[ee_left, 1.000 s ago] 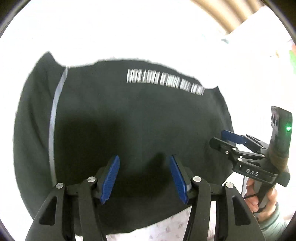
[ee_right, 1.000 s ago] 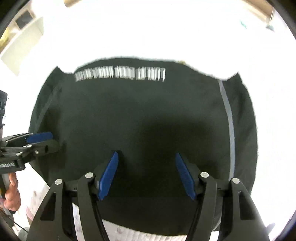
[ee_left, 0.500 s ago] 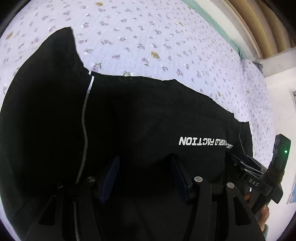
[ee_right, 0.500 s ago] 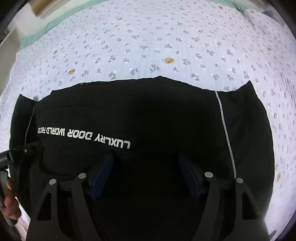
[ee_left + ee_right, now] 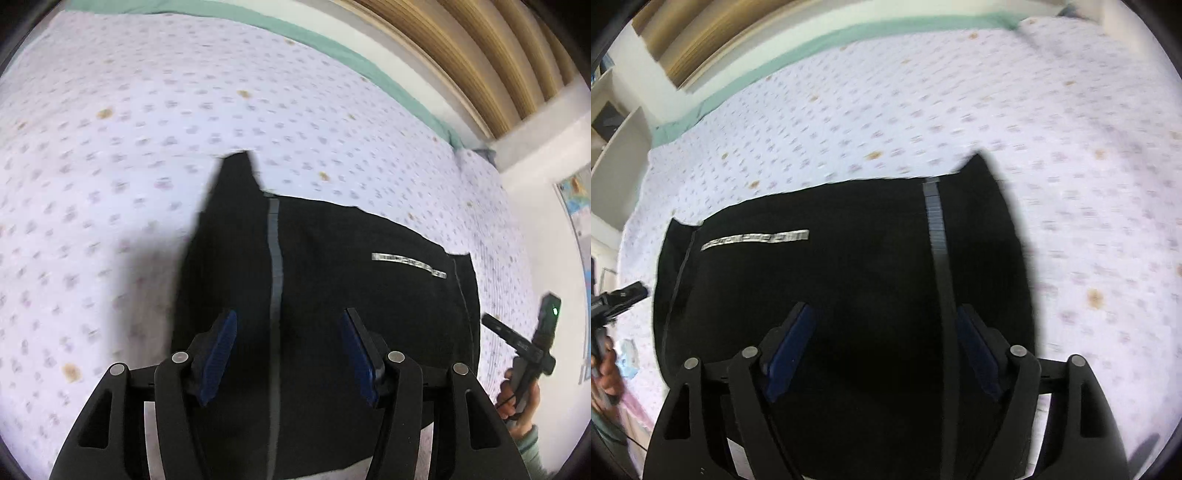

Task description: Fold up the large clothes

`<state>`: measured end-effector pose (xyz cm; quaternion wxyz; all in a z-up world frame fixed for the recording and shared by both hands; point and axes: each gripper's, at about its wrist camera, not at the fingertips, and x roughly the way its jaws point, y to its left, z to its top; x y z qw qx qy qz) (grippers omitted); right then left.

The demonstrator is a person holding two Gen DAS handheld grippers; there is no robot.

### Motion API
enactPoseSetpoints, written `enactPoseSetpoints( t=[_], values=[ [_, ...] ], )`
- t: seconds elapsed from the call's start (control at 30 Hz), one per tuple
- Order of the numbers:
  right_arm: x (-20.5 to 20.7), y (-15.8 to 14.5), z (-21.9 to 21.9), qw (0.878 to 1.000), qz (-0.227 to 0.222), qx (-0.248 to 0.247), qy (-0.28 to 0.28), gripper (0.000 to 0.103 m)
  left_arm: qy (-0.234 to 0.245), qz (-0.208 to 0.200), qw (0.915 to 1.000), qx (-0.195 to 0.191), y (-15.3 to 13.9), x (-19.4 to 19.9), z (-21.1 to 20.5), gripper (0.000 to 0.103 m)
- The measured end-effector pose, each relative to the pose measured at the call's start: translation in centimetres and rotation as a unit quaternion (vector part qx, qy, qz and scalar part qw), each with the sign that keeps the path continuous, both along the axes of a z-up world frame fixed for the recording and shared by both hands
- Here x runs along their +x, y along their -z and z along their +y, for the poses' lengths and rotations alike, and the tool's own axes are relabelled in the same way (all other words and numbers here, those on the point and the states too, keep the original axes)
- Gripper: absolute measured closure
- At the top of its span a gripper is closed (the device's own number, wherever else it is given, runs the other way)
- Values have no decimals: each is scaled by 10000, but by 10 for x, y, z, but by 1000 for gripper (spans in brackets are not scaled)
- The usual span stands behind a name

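A folded black garment (image 5: pixel 332 302) with a grey stripe (image 5: pixel 275 258) and white lettering (image 5: pixel 406 264) lies flat on the floral bedsheet (image 5: pixel 110 166). My left gripper (image 5: pixel 290 350) is open above its near left part, holding nothing. In the right wrist view the same garment (image 5: pixel 831 295) lies under my right gripper (image 5: pixel 882 350), which is open and empty, near the stripe (image 5: pixel 936 240). The right gripper also shows at the right edge of the left wrist view (image 5: pixel 524 347), beside the garment. The left gripper shows at the left edge of the right wrist view (image 5: pixel 617 299).
The bed runs back to a green edge (image 5: pixel 332 48) and a wooden slatted headboard (image 5: pixel 461 44). A white wall with a poster (image 5: pixel 576 206) is at the right. White shelves (image 5: pixel 613 140) stand at the left in the right wrist view.
Both grippers have pulled back and up from the garment, so more bed shows. The garment now lies as a smaller folded shape. Both frames are motion-blurred.
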<state>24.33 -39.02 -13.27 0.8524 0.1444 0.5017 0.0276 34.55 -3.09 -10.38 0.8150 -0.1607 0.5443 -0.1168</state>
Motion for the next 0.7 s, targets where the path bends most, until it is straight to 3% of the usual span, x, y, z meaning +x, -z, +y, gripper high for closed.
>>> enactPoseSetpoints(
  t=[0.27, 0.47, 0.57, 0.63, 0.7],
  values=[
    [-21, -1, -59, 9977, 22, -68, 668, 17, -456, 255, 9985, -136, 19, -6, 63, 43],
    [-15, 21, -80, 9979, 236, 213, 560, 17, -557, 522, 9970, 90, 53, -3, 74, 43],
    [-9, 44, -79, 9964, 476, 502, 491, 17, -475, 664, 9963, -270, 68, -2, 73, 43],
    [-5, 60, -79, 9933, 590, 879, 466, 16, -453, 847, 9920, -818, 81, 0, 76, 42],
    [-2, 74, -80, 9892, 708, 1163, 544, 15, -471, 1279, 9816, -1337, 103, 5, 80, 22]
  ],
)
